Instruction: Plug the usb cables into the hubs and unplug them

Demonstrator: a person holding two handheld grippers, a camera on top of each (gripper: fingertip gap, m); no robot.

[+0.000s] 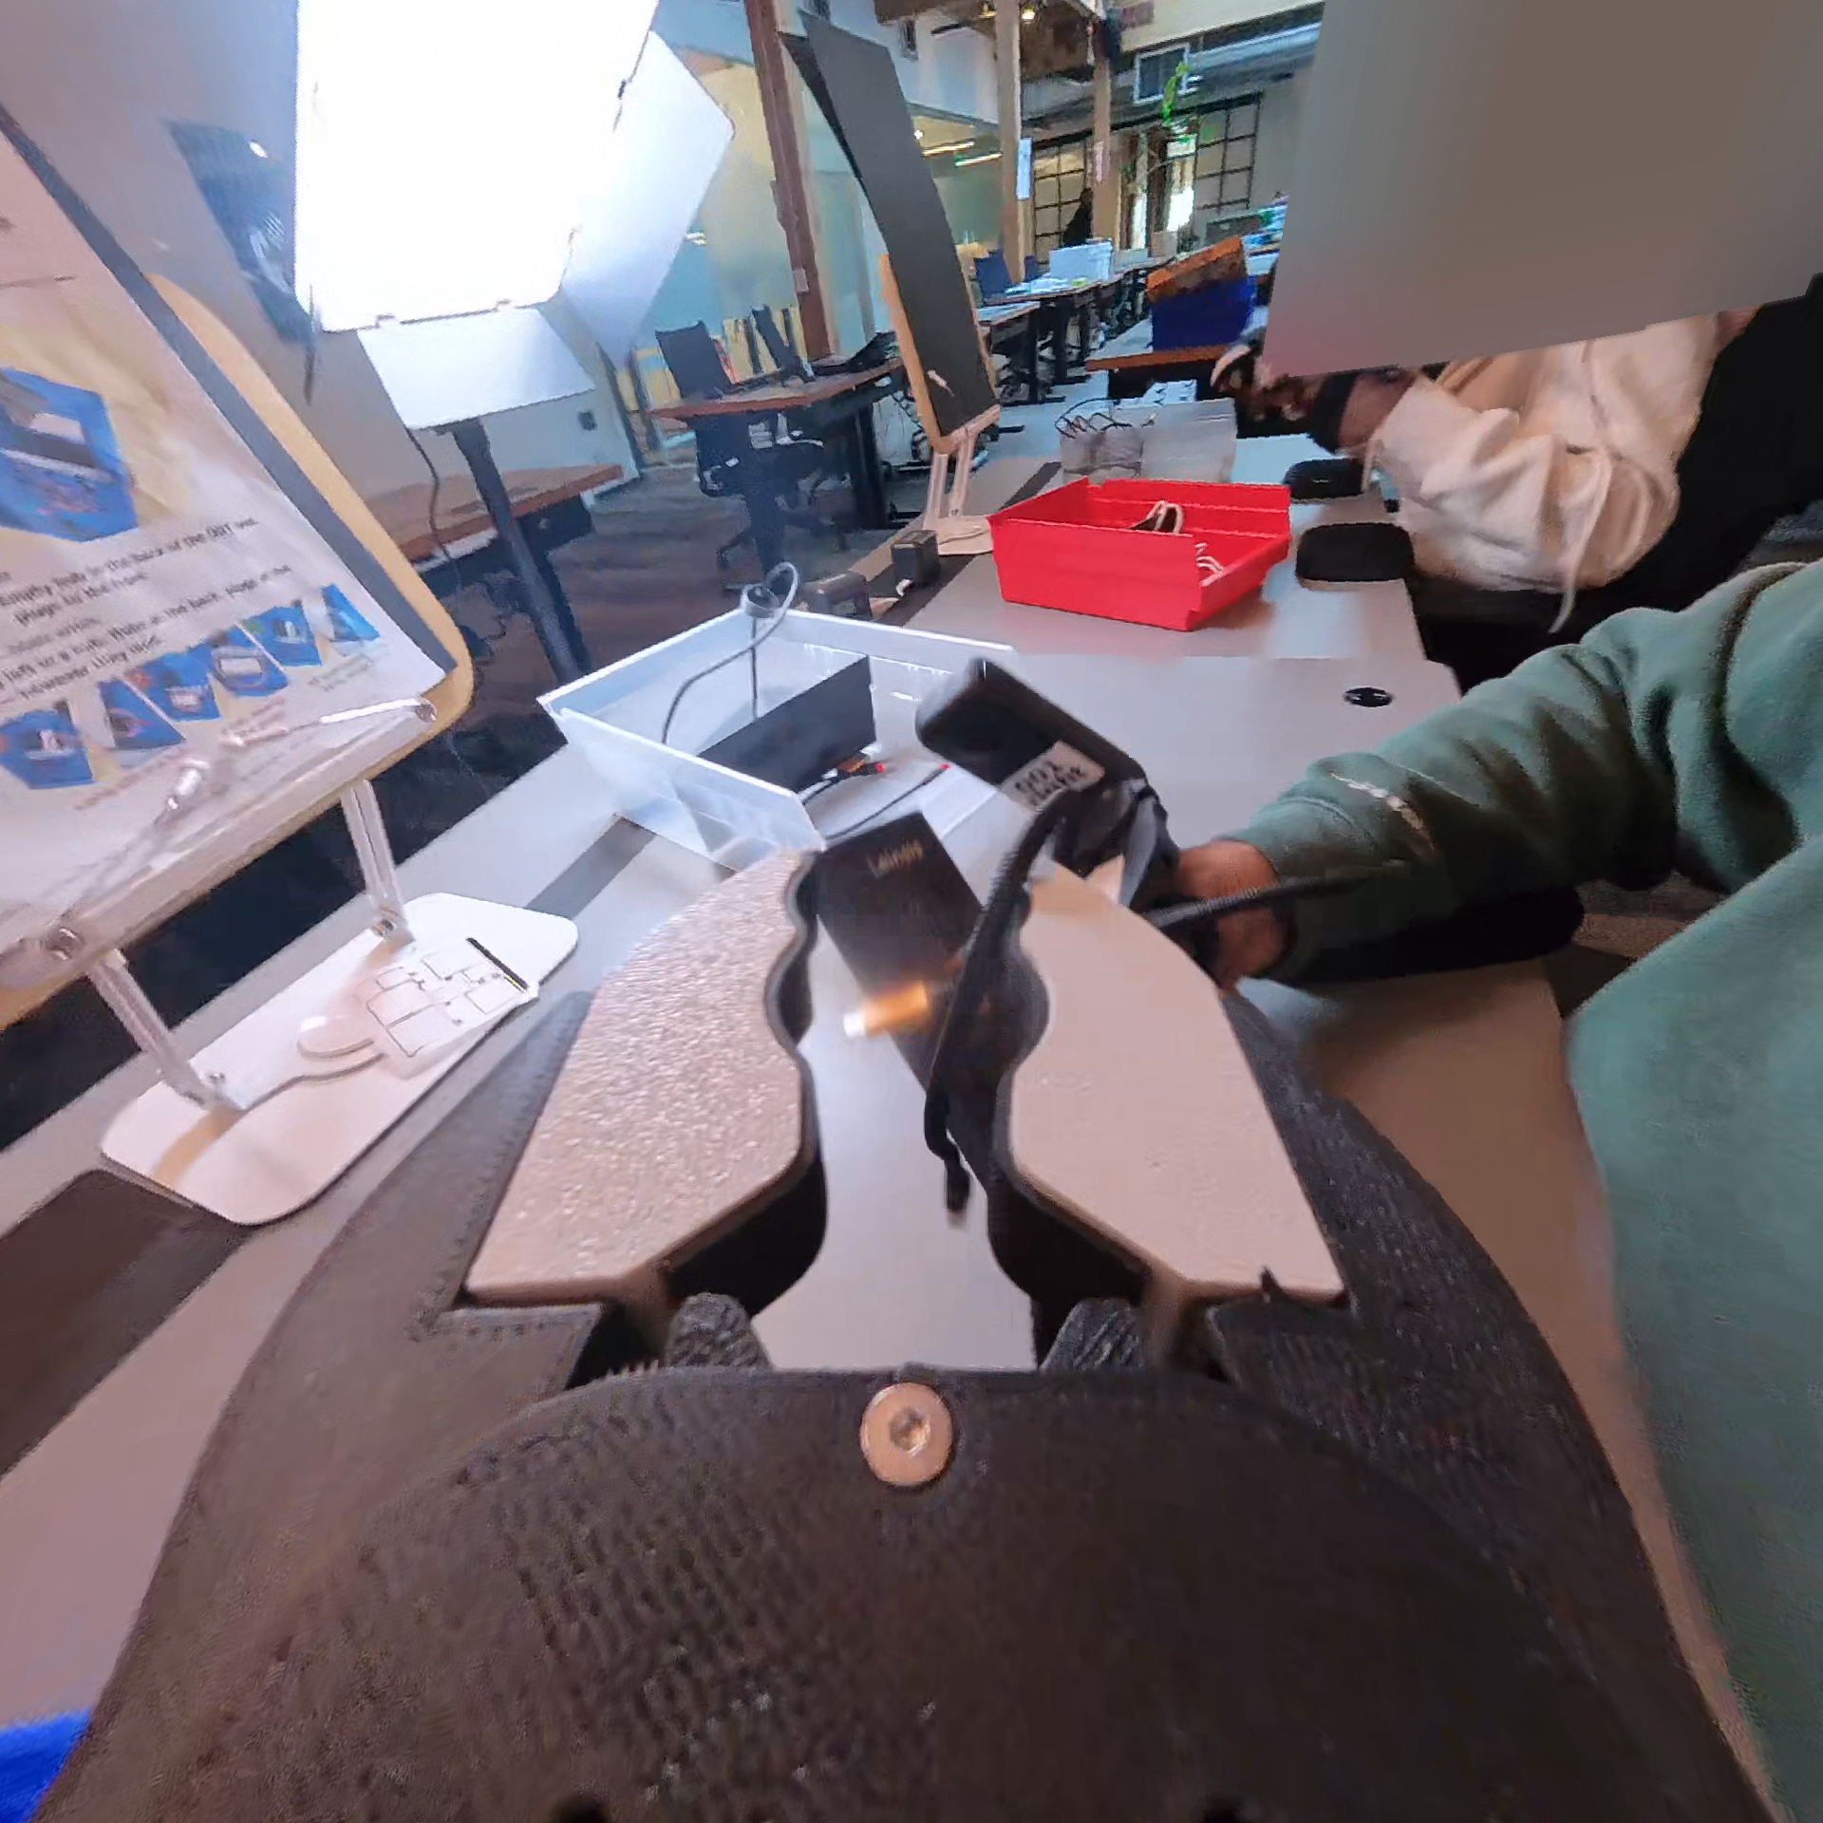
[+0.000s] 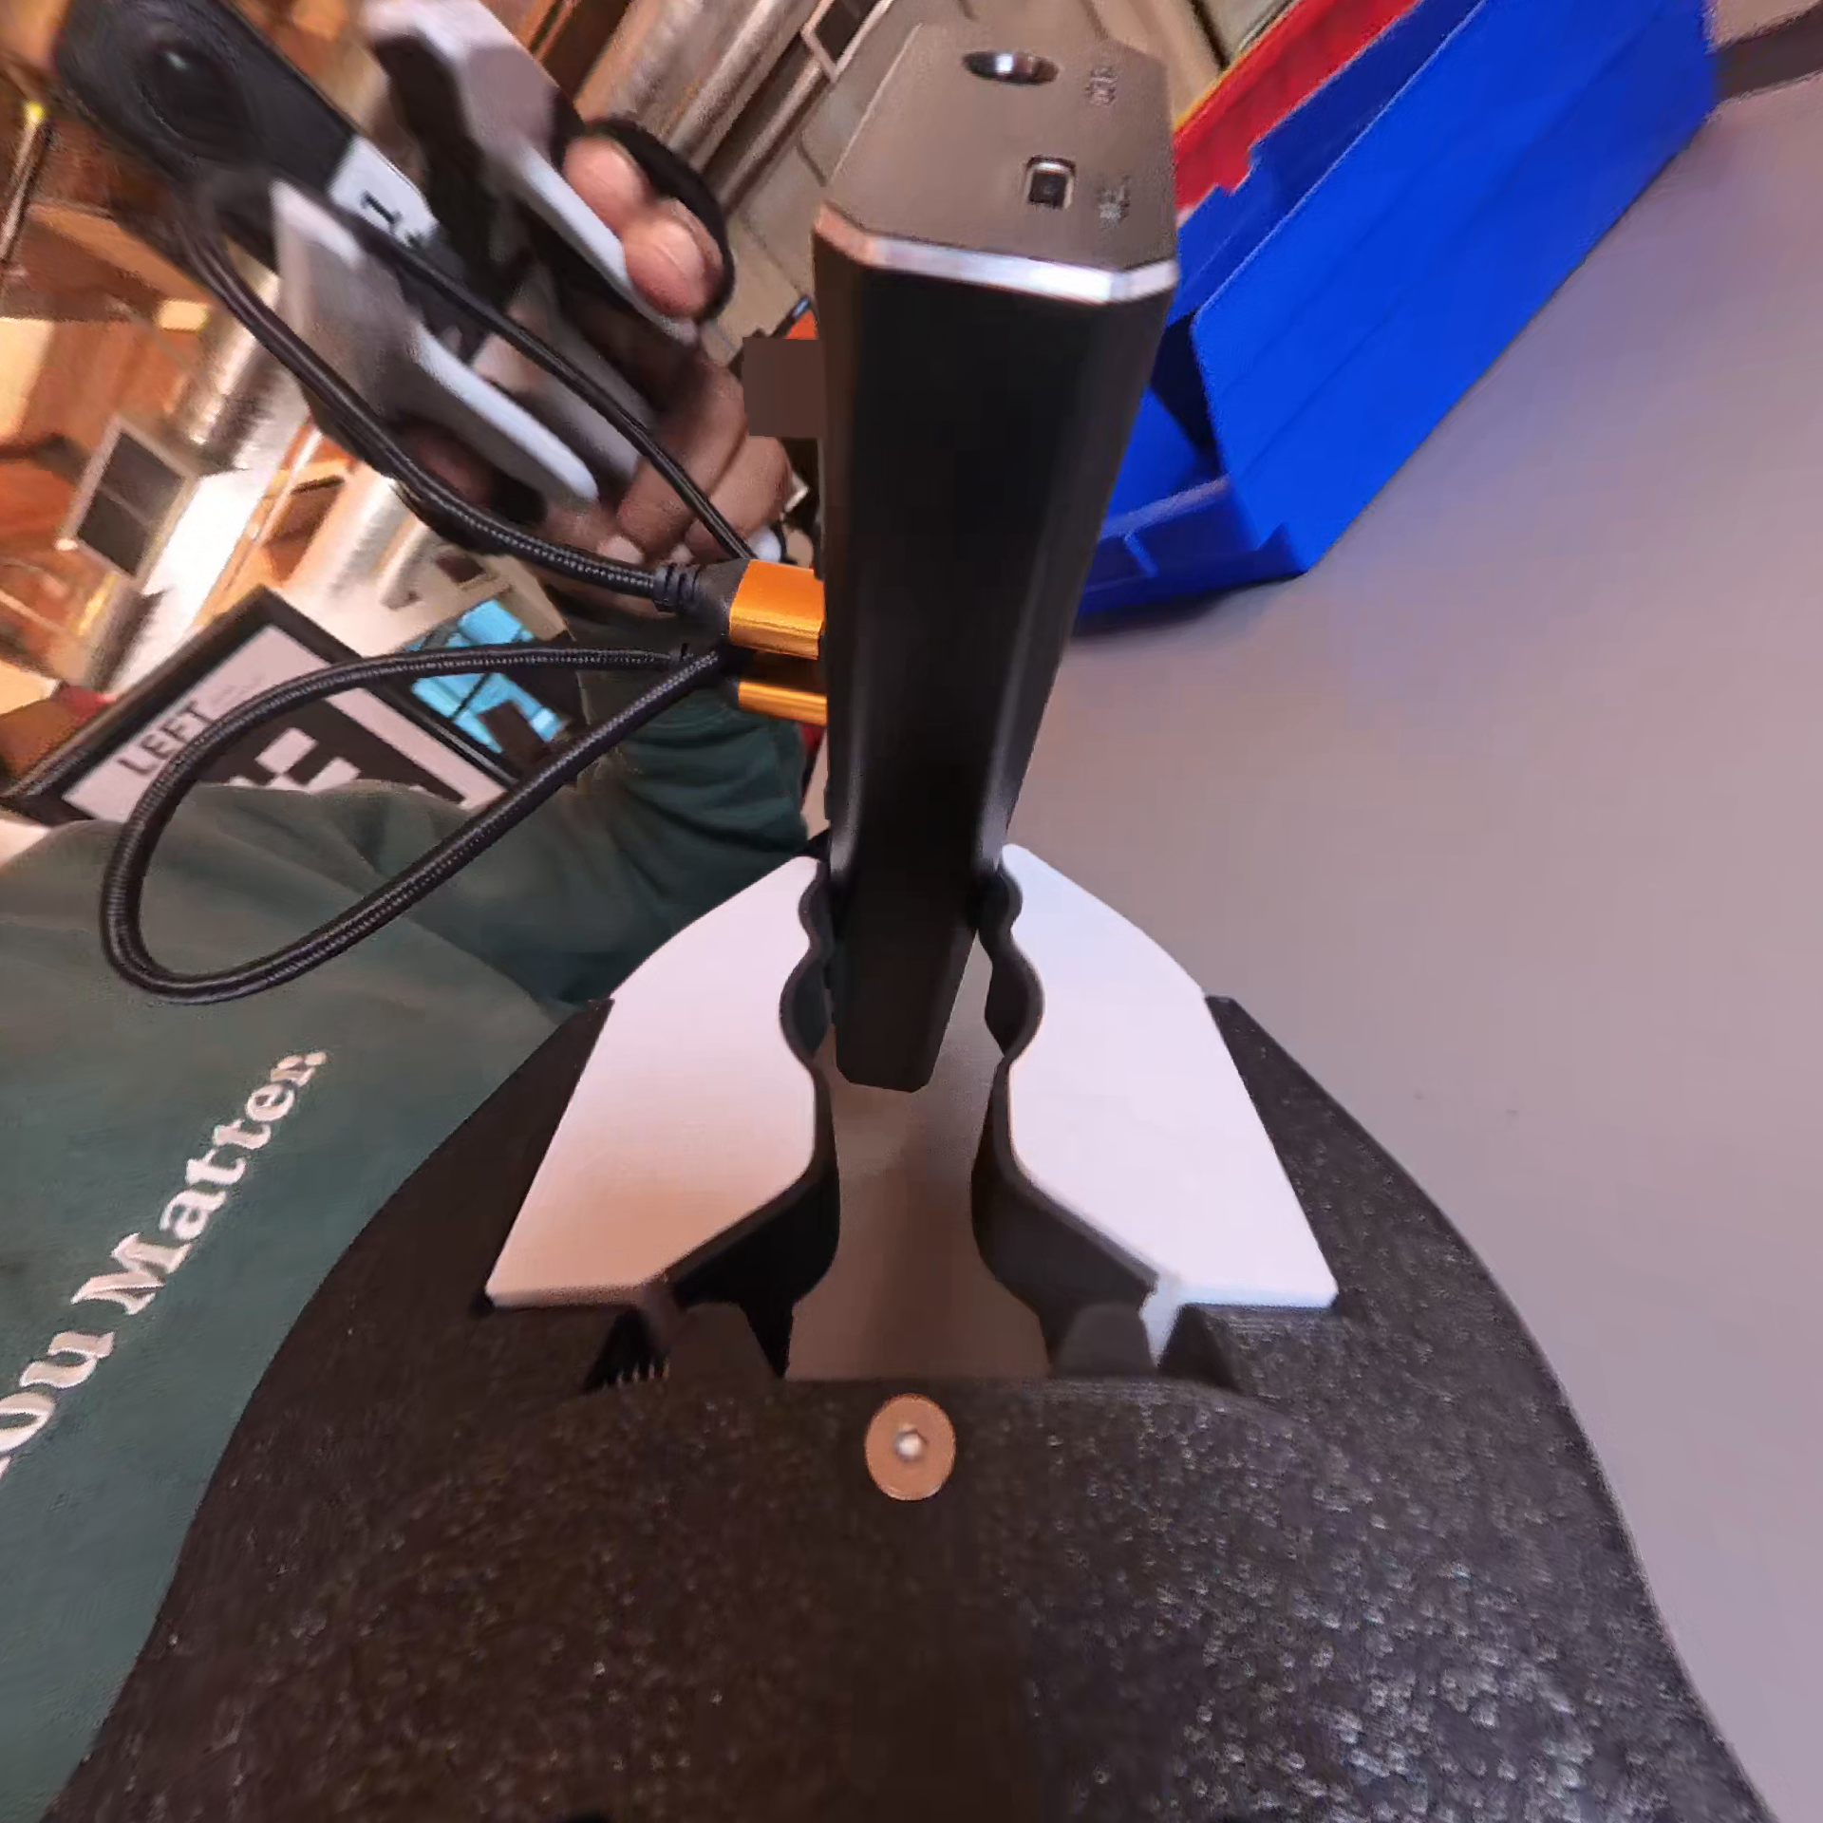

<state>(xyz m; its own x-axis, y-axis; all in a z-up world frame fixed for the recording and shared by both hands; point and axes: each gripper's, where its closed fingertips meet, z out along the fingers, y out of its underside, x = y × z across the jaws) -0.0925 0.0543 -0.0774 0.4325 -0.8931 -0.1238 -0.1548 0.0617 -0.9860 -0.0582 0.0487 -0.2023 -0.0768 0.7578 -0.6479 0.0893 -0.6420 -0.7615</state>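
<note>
My right gripper (image 2: 908,878) is shut on the near end of a black USB hub (image 2: 986,493) and holds it upright above the grey table (image 2: 1430,888). Two orange USB plugs (image 2: 774,612) with black braided cables (image 2: 326,681) sit in the hub's left side. In the left wrist view, my left gripper (image 1: 908,888) is open, close to the hub (image 1: 888,908). A blurred orange plug (image 1: 888,1016) and its braided cable (image 1: 972,986) pass between the fingers. The left gripper's white fingers (image 2: 434,385) also show at upper left in the right wrist view.
A white tray (image 1: 641,760) holding a black box stands behind the hub. A red bin (image 1: 1105,572) is farther back, and an instruction sheet on a stand (image 1: 197,592) is at the left. Blue bins (image 2: 1381,345) lie to the right. Another person in a white top (image 1: 1529,464) sits at the back. The gap from one gripper's tips to the other's is roughly 12 cm.
</note>
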